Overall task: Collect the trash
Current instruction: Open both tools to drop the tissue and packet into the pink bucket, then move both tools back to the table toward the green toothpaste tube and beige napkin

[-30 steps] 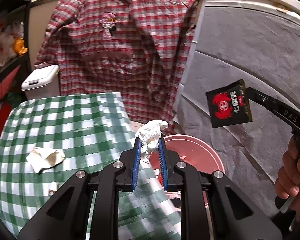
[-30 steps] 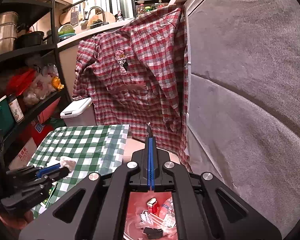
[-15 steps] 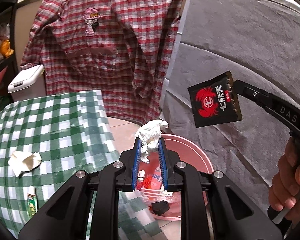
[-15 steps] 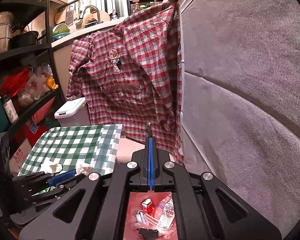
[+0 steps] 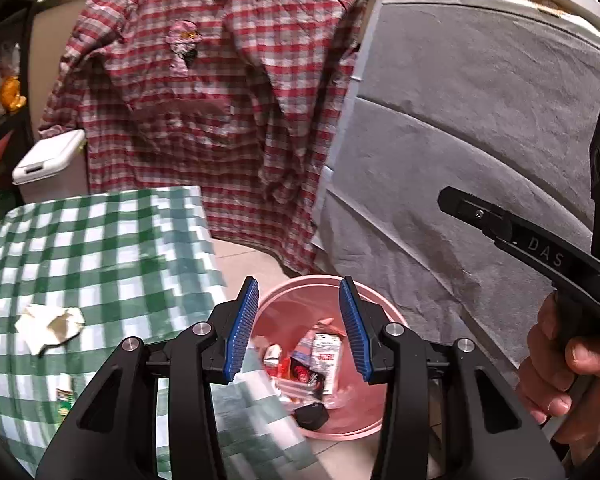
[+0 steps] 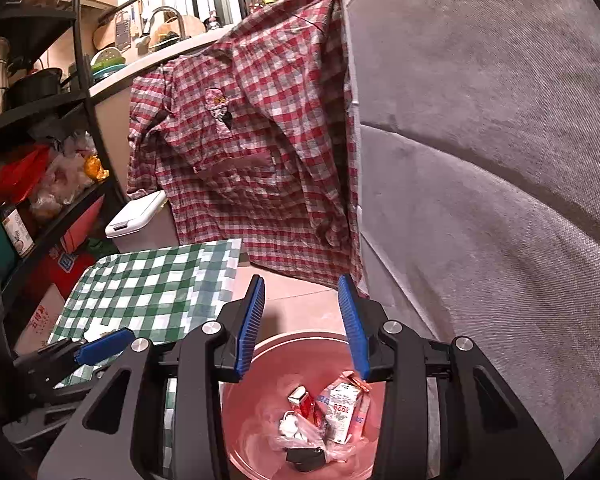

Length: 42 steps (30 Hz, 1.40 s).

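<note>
Both grippers are spread wide with nothing between the blue pads, hanging right over the pink bin (image 5: 354, 292) that sits on the floor beside the counter (image 5: 100, 248). Left gripper (image 5: 299, 322) frames the bin's mouth; right gripper (image 6: 302, 326) does the same from its own side, and in the left view its black finger pokes in from 3 o'clock with a hand (image 5: 572, 364) wrapped around the handle.

Trash in the bin is a jumble: a white carton (image 6: 342, 408) stands roughly upright with its long axis pointing toward 12 o'clock in the right view, a small red pack (image 6: 302, 400) leans beside it at about 10 o'clock, a white wad (image 6: 290, 428) is just below that, and a black piece (image 6: 306, 456) lies flat at 6 o'clock.

Still out on the green checked counter: a crumpled tissue (image 5: 48, 326) at 9 o'clock from the left gripper, and a small wrapper (image 5: 66, 398) nearer the edge, long axis running up-down.

A plaid shirt (image 5: 220, 112) hangs behind, at 12 o'clock.
</note>
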Motion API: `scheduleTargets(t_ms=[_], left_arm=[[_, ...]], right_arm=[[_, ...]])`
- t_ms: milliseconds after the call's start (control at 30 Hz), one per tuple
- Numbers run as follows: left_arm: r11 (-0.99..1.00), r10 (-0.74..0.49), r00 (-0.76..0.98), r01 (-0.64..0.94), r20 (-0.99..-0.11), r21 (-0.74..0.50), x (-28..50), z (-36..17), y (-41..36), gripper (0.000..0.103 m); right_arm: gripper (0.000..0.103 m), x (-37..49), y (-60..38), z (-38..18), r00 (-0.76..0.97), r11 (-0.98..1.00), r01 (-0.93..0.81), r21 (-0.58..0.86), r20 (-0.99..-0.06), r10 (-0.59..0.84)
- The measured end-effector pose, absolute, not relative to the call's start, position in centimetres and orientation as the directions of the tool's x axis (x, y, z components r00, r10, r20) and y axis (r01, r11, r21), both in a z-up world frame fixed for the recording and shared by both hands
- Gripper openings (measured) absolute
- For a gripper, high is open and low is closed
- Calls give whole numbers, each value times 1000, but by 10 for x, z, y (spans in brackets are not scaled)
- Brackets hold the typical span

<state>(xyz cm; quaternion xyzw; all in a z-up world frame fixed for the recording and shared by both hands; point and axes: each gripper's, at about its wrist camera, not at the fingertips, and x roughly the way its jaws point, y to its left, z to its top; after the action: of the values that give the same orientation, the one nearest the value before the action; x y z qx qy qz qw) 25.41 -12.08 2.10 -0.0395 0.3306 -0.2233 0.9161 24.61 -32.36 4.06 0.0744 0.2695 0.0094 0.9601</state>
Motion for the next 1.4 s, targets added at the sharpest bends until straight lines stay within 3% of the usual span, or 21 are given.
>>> scheduleTargets(t_ms=[233,367,467,900,1133,1200,1333,1400], left_arm=[[933,-358,749,306,-557,-189,250,36,-71,39],[954,-299,791,259,-534,-150,246,47,-39,38],[965,-261,813,223,-520,-137,243,53,-10,37],[997,-43,897,8,-440,-81,228,83,121,37],[997,27,915,-52,-402,-51,216,94,163,37],[996,31,916,-61,-400,-64,214,94,172,37],[994,31,912,-72,-408,-85,216,91,187,37],[993,24,905,-72,-425,-97,219,85,192,37]], right_arm=[[37,240,-293,45,872,990,-13,138,-483,78],[20,238,-269,43,874,988,-42,151,-474,110],[13,235,-246,38,873,985,-63,164,-470,134],[12,218,-101,-24,811,974,-180,137,-540,225],[14,223,-41,-68,731,959,-252,128,-625,275],[18,227,-29,-75,715,956,-263,133,-639,285],[41,237,-9,-97,647,951,-259,169,-701,300],[43,240,-1,-106,615,948,-263,178,-726,307]])
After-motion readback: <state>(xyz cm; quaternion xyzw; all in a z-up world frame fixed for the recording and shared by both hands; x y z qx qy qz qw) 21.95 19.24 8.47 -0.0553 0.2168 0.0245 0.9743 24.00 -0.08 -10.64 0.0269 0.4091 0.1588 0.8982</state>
